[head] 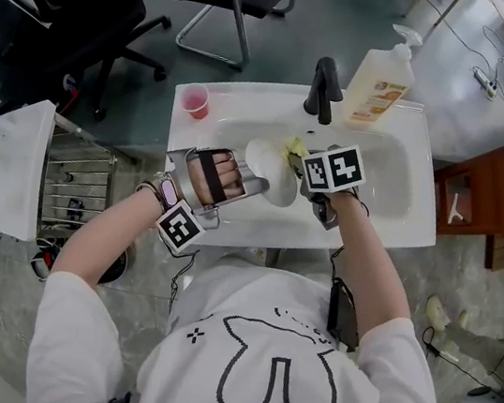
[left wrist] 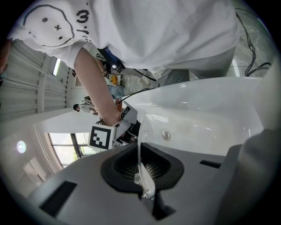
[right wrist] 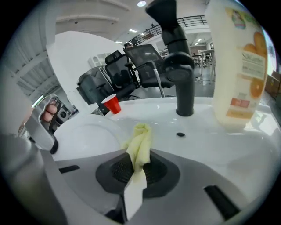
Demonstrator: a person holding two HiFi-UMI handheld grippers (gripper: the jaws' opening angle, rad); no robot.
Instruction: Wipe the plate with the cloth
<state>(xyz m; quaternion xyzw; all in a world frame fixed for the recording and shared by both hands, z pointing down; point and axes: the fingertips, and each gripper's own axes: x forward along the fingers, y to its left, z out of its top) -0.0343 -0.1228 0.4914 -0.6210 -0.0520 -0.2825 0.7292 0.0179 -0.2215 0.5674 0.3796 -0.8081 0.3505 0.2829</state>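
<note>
A person in a white shirt (head: pixel 274 361) with a rabbit outline on it leans over a white sink (head: pixel 394 204), seen from above. Each bare forearm reaches forward with a pair of tongs in the hand.

The left tongs (head: pixel 257 183) are closed tight on the near left rim of a white plate (head: pixel 272 172). In the left gripper view the rim runs between the ribbed pads as a thin white edge. The plate is held tilted above the left part of the basin, clear of the bottom.

The right tongs (head: pixel 299 159) are clamped on a pale yellow cloth (head: pixel 295 146). In the right gripper view the cloth is bunched between the pads and sticks out past the tips. Its free end sits at the plate's far right rim. Whether it presses on the plate cannot be told.

Behind the basin a black faucet (head: pixel 324 89) rises from the middle of the back rim. Just to its right stands a pump bottle (head: pixel 381 85) of cream-coloured soap with an orange label. A small red cup (head: pixel 196 102) stands upright on the sink's far left corner, well apart from the plate.

Beyond the sink, black office chairs (head: pixel 65 5) stand on a grey floor.
</note>
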